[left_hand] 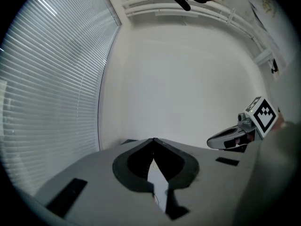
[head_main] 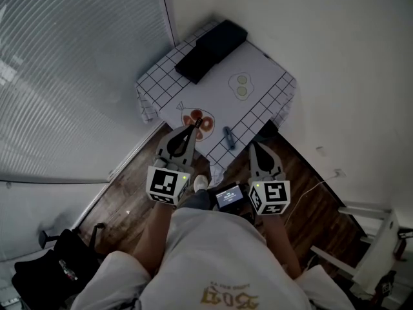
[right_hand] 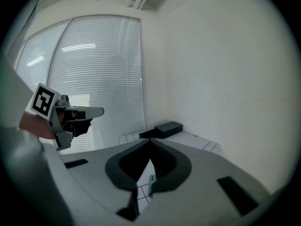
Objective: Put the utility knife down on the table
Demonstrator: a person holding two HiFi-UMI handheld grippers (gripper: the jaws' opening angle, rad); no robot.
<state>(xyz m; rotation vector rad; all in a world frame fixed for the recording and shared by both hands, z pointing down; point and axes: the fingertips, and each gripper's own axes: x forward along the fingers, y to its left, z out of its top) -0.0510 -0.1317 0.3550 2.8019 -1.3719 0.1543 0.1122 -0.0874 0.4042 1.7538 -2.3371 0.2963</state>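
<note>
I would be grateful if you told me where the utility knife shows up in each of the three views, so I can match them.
Head view: the utility knife lies on the table, near its front edge.
Left gripper view: not in it.
Right gripper view: probably the pale blue sliver in the gap below the jaw tips.
Shared landmark: the window blinds, also at the left of the left gripper view and centre-left in the right gripper view.

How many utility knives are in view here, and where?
1. The utility knife lies loose on the checked tablecloth near its front edge. The black case could hide another.
</note>
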